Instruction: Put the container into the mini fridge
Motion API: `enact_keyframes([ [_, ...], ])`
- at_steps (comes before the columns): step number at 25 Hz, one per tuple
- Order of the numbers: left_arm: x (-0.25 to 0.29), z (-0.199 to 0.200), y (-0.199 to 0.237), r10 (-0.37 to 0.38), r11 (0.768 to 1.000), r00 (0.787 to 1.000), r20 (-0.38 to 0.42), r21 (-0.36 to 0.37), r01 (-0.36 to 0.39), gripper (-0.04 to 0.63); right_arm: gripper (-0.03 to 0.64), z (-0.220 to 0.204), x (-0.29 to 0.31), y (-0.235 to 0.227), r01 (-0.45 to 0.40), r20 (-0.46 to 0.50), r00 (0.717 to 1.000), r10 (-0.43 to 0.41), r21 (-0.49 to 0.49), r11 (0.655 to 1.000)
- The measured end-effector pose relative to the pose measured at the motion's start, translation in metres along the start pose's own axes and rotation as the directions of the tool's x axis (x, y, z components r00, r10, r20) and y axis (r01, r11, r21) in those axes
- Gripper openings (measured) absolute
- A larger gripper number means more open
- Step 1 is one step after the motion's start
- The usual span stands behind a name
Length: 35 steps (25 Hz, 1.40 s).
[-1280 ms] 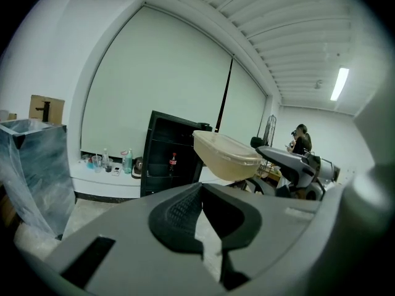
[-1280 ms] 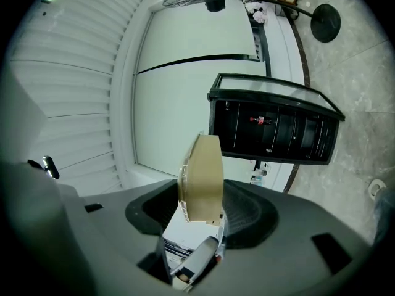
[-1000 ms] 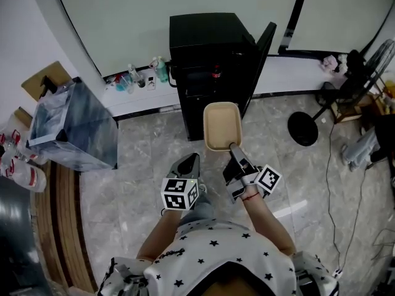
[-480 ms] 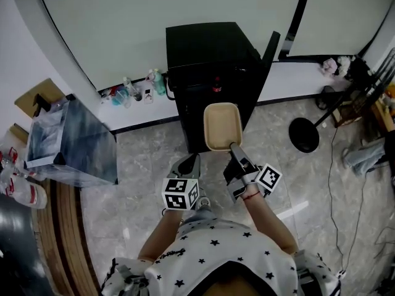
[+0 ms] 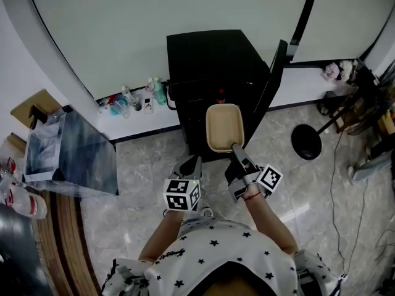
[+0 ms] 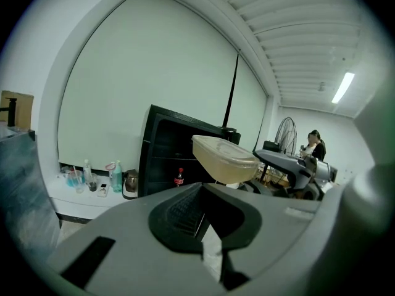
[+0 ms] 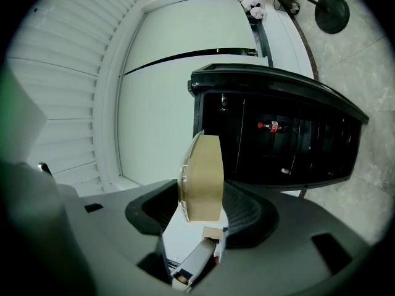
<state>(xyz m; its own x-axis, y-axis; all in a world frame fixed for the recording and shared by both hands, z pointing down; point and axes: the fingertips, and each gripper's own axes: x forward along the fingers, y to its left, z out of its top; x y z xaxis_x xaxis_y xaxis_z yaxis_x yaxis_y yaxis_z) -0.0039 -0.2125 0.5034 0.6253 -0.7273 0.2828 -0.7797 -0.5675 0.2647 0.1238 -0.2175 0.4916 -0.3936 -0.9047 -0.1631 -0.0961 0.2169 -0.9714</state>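
Tan container (image 5: 224, 127) before fridge (image 5: 210, 54), bottle (image 5: 221, 95) inside

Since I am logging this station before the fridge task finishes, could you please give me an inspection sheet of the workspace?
Surface: grey marbled floor tiles, glossy.
Job's things: beige container held in front of the black mini fridge; its door stands open at the right; red-capped bottle inside.
Clutter: bottles and cups on the white ledge left of the fridge.
Grippers: right gripper shut on the container's near rim; left gripper shut, holding nothing, beside it.
Cables: thin cable trailing across the floor at the right.
Surroundings: fan stand right of the fridge; clear box at the left.
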Motion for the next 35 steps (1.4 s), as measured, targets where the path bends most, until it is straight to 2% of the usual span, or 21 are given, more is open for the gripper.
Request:
enact_keyframes([
  [12,0.034,0.016,0.034,-0.009,1.0,1.0,-0.003,-0.002,0.009,0.012,0.216,0.02,0.056,-0.014,0.006,0.014,1.0,-0.006,-0.002,1.0],
  [21,0.046,0.015,0.051,0.024,1.0,1.0,-0.014,-0.017,-0.025,0.012,0.216,0.032,0.086,-0.028,0.012,0.004,1.0,-0.012,0.016,1.0],
  [35,0.08,0.026,0.078,0.092,0.995,0.996,-0.007,-0.044,-0.092,0.012,0.216,0.05,0.14,-0.065,0.048,-0.063,0.997,-0.044,0.059,0.997],
])
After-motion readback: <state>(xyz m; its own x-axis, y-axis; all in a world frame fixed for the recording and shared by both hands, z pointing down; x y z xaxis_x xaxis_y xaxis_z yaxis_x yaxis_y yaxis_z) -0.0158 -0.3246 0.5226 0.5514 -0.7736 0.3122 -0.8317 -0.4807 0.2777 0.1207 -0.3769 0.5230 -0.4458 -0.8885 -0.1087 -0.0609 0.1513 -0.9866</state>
